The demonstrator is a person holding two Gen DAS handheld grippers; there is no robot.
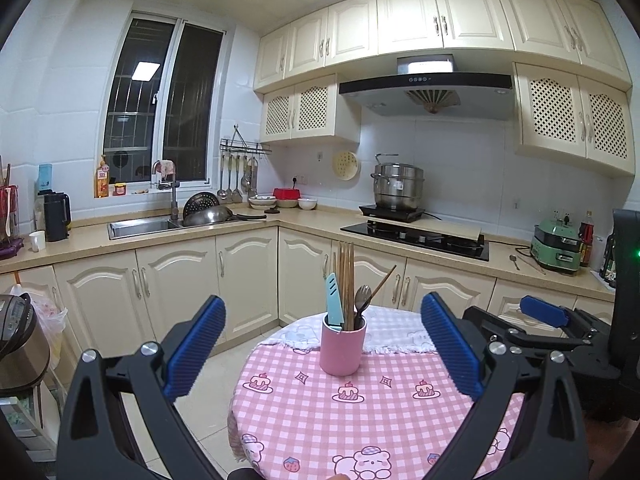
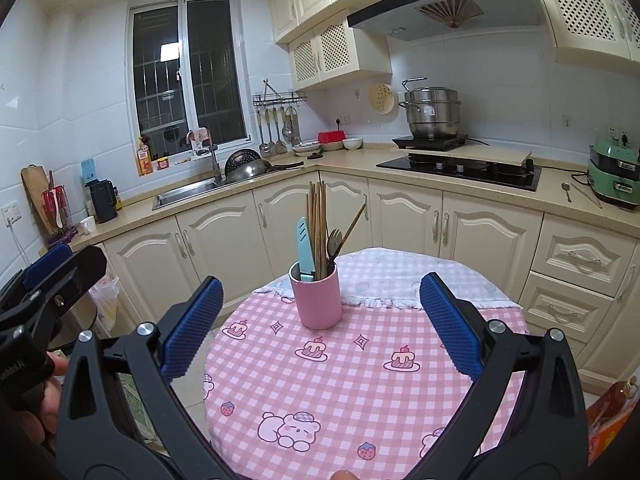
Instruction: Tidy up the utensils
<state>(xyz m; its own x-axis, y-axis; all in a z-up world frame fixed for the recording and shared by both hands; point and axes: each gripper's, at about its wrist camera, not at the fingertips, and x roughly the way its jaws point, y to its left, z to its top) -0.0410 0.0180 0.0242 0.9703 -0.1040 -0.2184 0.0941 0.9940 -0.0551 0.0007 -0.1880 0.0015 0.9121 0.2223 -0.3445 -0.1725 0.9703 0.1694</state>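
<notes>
A pink cup (image 1: 342, 350) (image 2: 316, 298) stands upright on the round table with the pink checked cloth (image 1: 360, 420) (image 2: 352, 392). In it are several wooden chopsticks (image 1: 346, 280) (image 2: 317, 224), a light blue knife (image 1: 334, 300) (image 2: 305, 250), a dark fork (image 1: 362, 296) (image 2: 334, 240) and one slanted stick. My left gripper (image 1: 322, 346) is open, held back from the cup with nothing between its blue pads. My right gripper (image 2: 320, 322) is open too, also short of the cup and empty. The right gripper shows at the right edge of the left wrist view (image 1: 544, 312).
Cream cabinets and a beige counter (image 1: 320, 220) run behind the table, with a sink (image 1: 140, 226), a wok, a steel pot (image 1: 398, 186) on a hob and a green appliance (image 1: 558, 246). A rice cooker (image 1: 20, 344) stands at the left. A hand (image 2: 48, 392) holds the left gripper.
</notes>
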